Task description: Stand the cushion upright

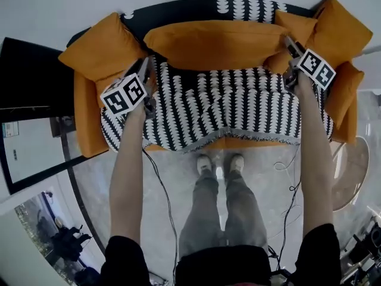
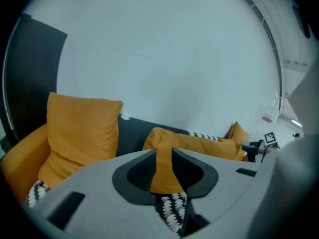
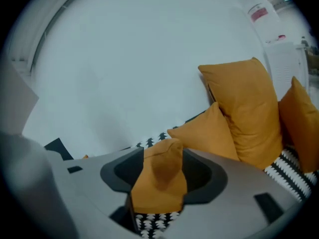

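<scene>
Now | cushion [image 1: 214, 40] on orange sofa [image 1: 89, 130] | patterned throw [image 1: 226, 112] | pale wall [image 2: 164, 49]

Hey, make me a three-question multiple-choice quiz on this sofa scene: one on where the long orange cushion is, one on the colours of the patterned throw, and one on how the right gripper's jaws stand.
1. Where is the long cushion?
A) on the floor
B) along the back of the sofa, in the middle
C) on top of the left armrest

2. What colours is the throw?
A) black and white
B) red and blue
C) plain green

3. How do the jaws of the right gripper stand?
A) together, with nothing between them
B) clamped on the throw
C) apart, with an orange cushion corner between them

Answers:
1 B: the head view shows it against the backrest, above the seat.
2 A: its pattern is white shapes on black.
3 C: the right gripper view shows the gap between them filled by orange fabric.
</scene>
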### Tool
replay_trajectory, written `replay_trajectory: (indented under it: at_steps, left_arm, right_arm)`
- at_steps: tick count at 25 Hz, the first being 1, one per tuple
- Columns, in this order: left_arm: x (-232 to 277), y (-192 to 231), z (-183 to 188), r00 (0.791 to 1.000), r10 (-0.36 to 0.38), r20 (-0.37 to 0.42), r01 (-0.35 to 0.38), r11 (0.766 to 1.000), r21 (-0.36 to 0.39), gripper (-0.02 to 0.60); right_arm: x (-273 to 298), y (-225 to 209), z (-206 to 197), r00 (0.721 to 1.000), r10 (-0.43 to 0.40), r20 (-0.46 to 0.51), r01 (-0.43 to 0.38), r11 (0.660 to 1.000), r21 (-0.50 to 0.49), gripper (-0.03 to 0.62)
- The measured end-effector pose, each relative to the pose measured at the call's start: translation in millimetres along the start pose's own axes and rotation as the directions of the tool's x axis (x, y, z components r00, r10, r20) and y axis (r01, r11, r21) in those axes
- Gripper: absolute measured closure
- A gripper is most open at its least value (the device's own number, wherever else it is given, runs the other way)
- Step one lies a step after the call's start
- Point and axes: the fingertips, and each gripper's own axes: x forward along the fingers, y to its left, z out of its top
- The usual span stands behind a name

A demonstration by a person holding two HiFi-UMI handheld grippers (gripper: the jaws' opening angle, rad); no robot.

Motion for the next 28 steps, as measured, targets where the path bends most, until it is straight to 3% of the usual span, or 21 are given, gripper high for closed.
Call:
replay_trajectory:
  at_steps: [4, 6, 7, 10, 15, 19, 23, 28]
  left_arm:
    - [-56.8, -36.9, -1.6, 0.996, -0.038, 0.083, 0.045, 0.996, -0.076, 0.529]
    - [-81.7, -62.9, 8.9, 0.989, -0.069, 0.134, 0.080, 0.994, -0.080, 0.555]
    - [-93.0, -79.4, 14.7, 0.983, -0.098, 0.157, 0.110, 0.992, -0.068, 0.566]
    - [-121.5, -133.5, 29.6, 0.963, -0.192, 0.188, 0.190, 0.981, 0.026, 0.572]
    - [-167.4, -191.5, 52.2, 0.945, -0.228, 0.236, 0.207, 0.972, 0.109, 0.572]
    - [-209.2, -235.9, 65.0, 0.925, -0.248, 0.289, 0.216, 0.967, 0.139, 0.572]
    - [-253.4, -276.5, 70.3, 0.912, -0.250, 0.324, 0.204, 0.964, 0.170, 0.572]
    - [-295.4, -314.6, 76.7, 0.881, -0.267, 0.390, 0.201, 0.959, 0.201, 0.572]
  right_arm:
    - [-46.7, 37.9, 5.2, 0.993, 0.118, 0.003, -0.118, 0.992, -0.051, 0.385]
    - [-75.3, 64.3, 6.8, 0.981, 0.194, 0.022, -0.192, 0.978, -0.078, 0.463]
    - [-90.3, 78.5, 7.1, 0.970, 0.240, 0.027, -0.237, 0.967, -0.096, 0.498]
    - [-138.2, 122.1, 9.1, 0.926, 0.377, 0.017, -0.367, 0.909, -0.195, 0.522]
    - [-216.4, 172.2, 23.2, 0.868, 0.486, 0.101, -0.440, 0.848, -0.295, 0.566]
    - [-278.5, 195.9, 37.3, 0.834, 0.527, 0.164, -0.459, 0.827, -0.325, 0.571]
    - [-330.0, 211.1, 50.2, 0.846, 0.497, 0.190, -0.415, 0.840, -0.350, 0.576]
    - [-381.7, 227.0, 67.1, 0.871, 0.427, 0.245, -0.320, 0.869, -0.377, 0.580]
